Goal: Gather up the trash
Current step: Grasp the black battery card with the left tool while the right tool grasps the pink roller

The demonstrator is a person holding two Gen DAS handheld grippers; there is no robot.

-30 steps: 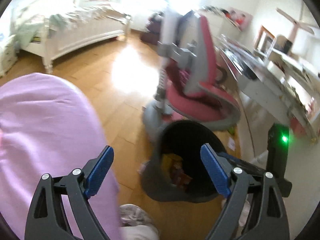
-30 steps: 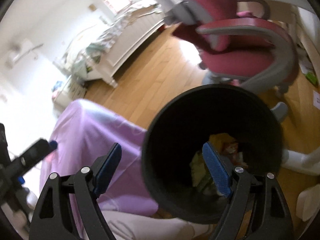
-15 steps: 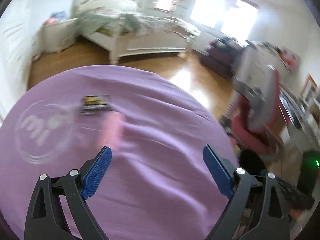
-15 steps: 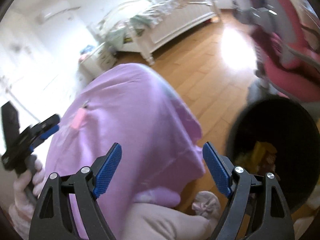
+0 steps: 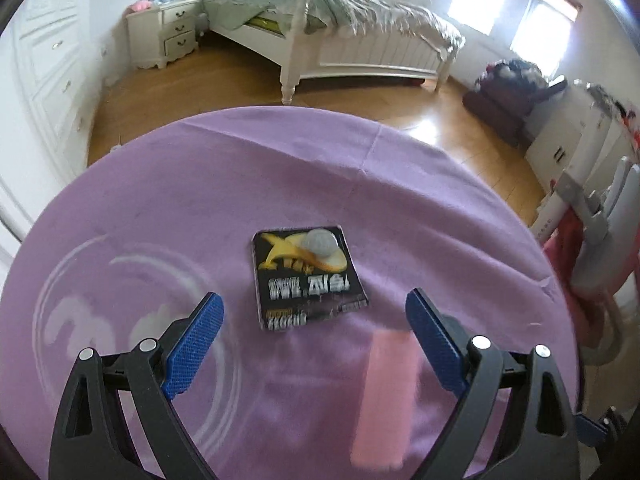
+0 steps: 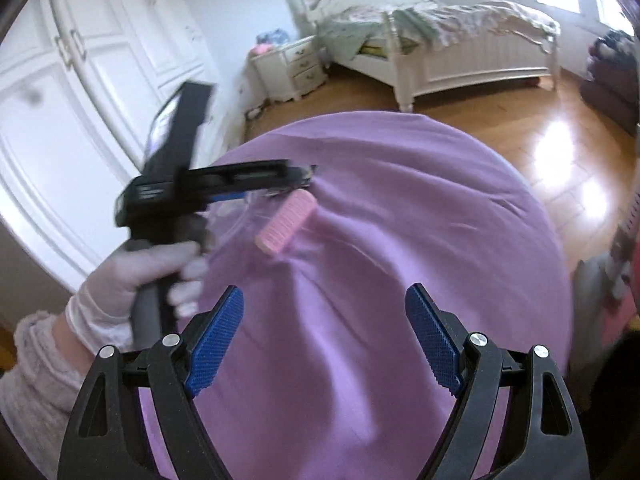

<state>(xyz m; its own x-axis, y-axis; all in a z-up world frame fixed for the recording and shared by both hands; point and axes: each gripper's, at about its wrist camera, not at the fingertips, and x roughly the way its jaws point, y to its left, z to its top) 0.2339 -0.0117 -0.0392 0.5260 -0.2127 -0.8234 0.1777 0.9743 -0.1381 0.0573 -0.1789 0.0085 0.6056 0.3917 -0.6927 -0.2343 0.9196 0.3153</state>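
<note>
Left wrist view puts the black wrapper (image 5: 308, 276) at twelve o'clock of our nearer, wide-open, empty left gripper (image 5: 314, 334), long axis pointing away.

A home bedroom: white bed (image 5: 360, 36), nightstand (image 5: 172, 32), wardrobe doors (image 6: 80, 92), and wooden floor (image 5: 472, 128).
</note>
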